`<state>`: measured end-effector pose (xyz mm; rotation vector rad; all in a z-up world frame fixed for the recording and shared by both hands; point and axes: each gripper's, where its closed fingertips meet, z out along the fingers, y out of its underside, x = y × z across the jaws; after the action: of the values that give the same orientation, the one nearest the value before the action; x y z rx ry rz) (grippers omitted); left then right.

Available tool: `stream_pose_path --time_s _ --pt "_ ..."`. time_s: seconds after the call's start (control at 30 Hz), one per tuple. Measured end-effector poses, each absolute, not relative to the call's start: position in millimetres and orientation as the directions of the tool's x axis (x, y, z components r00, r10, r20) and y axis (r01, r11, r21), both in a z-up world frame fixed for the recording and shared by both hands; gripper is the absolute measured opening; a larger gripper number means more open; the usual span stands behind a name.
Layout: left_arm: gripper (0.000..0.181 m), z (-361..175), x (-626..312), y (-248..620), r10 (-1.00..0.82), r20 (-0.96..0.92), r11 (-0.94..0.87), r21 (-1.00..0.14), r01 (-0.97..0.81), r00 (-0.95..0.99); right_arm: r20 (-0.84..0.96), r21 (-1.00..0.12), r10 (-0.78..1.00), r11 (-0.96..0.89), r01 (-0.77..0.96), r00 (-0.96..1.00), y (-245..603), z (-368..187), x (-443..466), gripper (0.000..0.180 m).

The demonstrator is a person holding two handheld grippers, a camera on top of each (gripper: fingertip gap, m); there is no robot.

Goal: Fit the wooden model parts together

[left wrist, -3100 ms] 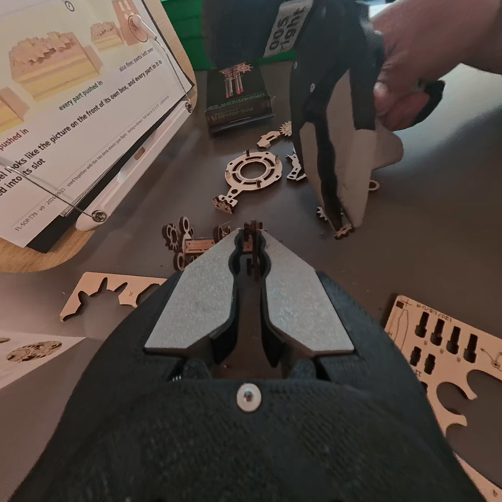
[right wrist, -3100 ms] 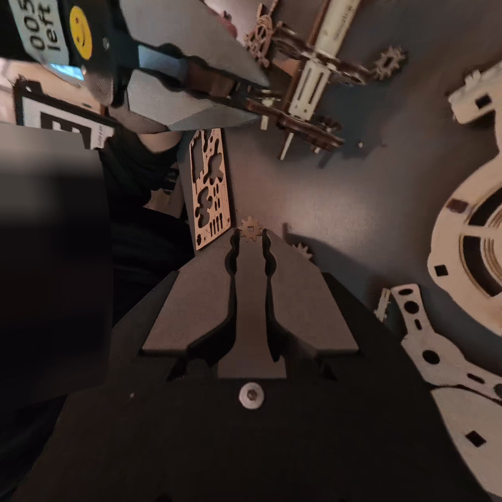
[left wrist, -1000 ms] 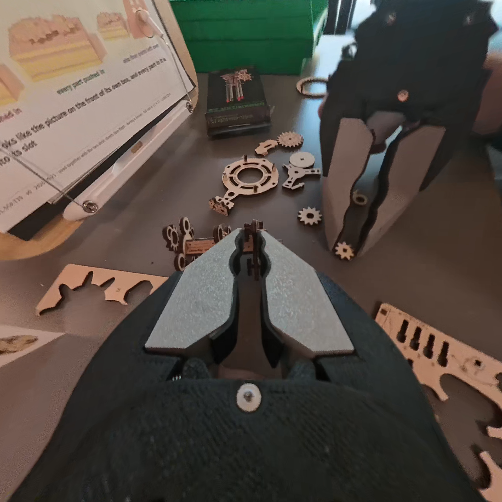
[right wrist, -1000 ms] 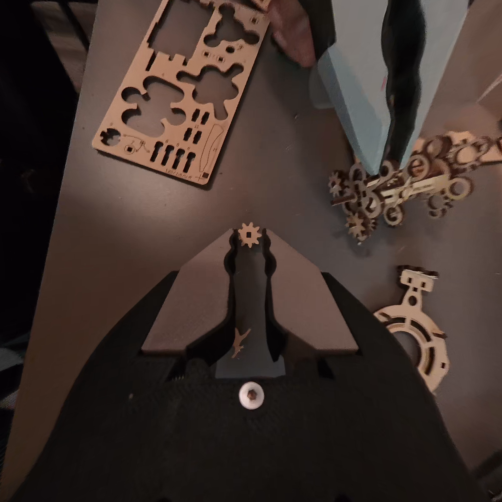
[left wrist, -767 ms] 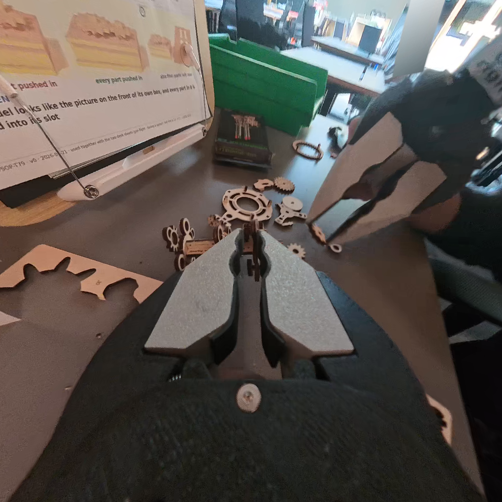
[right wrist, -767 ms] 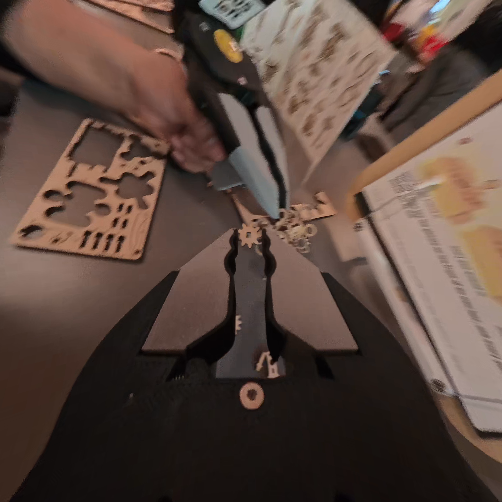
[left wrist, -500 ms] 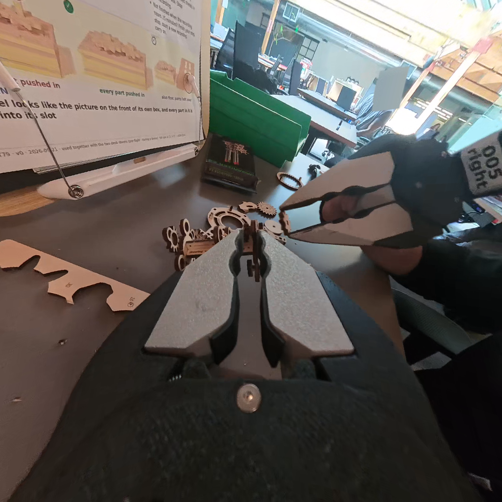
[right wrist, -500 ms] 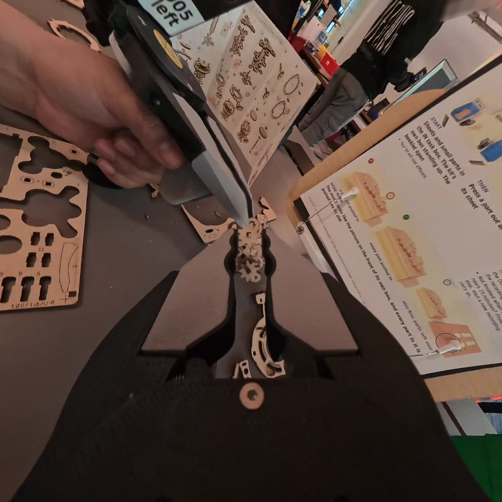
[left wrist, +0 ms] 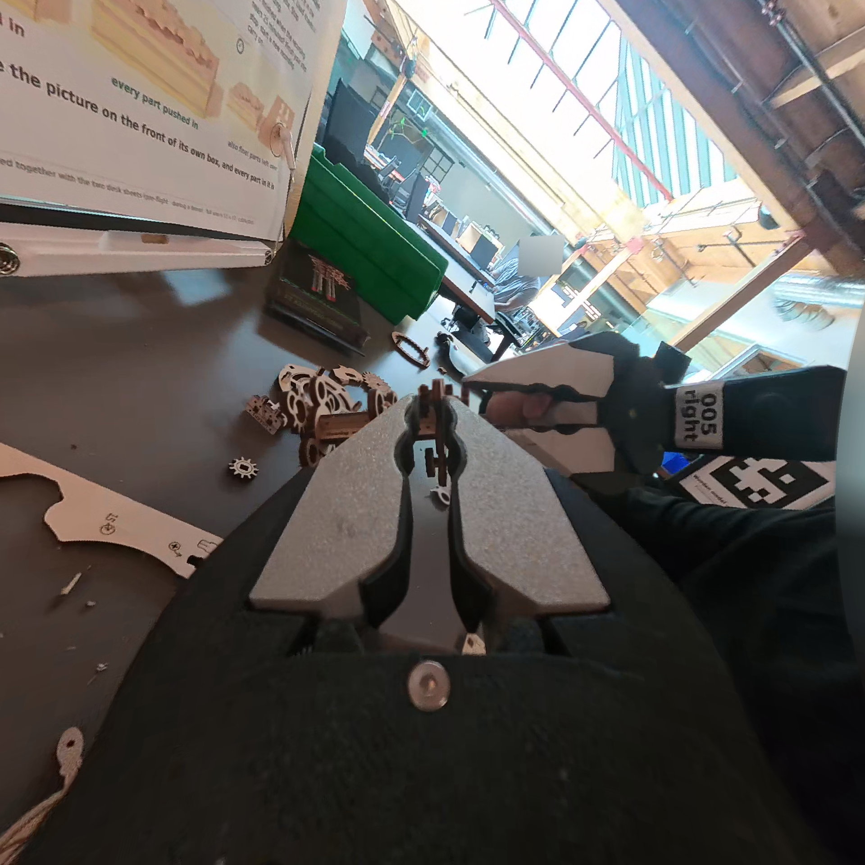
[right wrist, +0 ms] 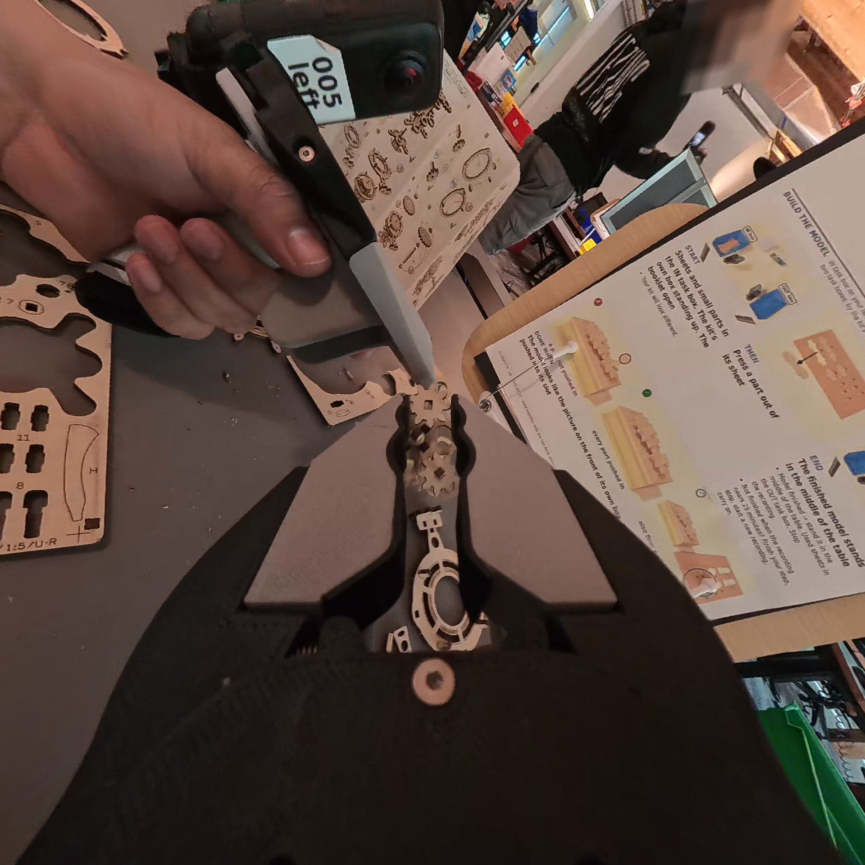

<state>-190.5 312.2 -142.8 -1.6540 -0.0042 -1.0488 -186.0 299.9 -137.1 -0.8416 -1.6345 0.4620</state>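
My left gripper (left wrist: 433, 403) is shut on a wooden gear assembly (left wrist: 337, 414), a bar carrying several gears, and holds it just above the dark table. My right gripper (right wrist: 428, 408) is shut on a small wooden gear (right wrist: 427, 405). In the left wrist view the right gripper (left wrist: 468, 388) comes in from the right, and its tips meet the near end of the assembly. In the right wrist view the left gripper (right wrist: 421, 370) points down onto the small gear, with the assembly's gears (right wrist: 435, 468) just behind it. Whether the gear sits on the assembly's peg is hidden.
A loose gear (left wrist: 243, 467), a ring part (left wrist: 411, 348), a dark box (left wrist: 318, 295) and a green bin (left wrist: 370, 234) lie beyond. An instruction board (left wrist: 140, 117) stands at the left. Offcut sheets (left wrist: 117, 519) (right wrist: 47, 421), a round frame part (right wrist: 440, 594) and a booklet (right wrist: 421, 187) are close by. The grippers are tip to tip, or close to it.
My right gripper picked the small gear off the table and swung it up to the assembly's end. My left gripper tilted up and towards it, still holding the assembly.
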Motion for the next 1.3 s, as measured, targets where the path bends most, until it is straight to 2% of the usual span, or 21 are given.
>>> stream_pose_path --time_s 0.33,1.0,1.3 --pt "0.005 -143.8 -185.5 310.9 -0.511 0.694 -0.431 -0.717 0.548 0.507 0.668 -0.709 0.742 0.655 0.262 -0.049 300.2 -132.9 -185.2 0.013" --pt "0.006 -145.3 -187.2 311.8 -0.501 0.734 -0.456 -0.674 0.582 0.458 0.662 -0.71 0.748 0.648 0.277 -0.052 300.6 -136.1 -187.1 0.013" --pt "0.006 -144.5 -187.9 312.3 -0.494 0.756 -0.461 -0.646 0.608 0.429 0.601 -0.761 0.797 0.593 0.263 -0.058 301.6 -134.7 -187.8 0.013"
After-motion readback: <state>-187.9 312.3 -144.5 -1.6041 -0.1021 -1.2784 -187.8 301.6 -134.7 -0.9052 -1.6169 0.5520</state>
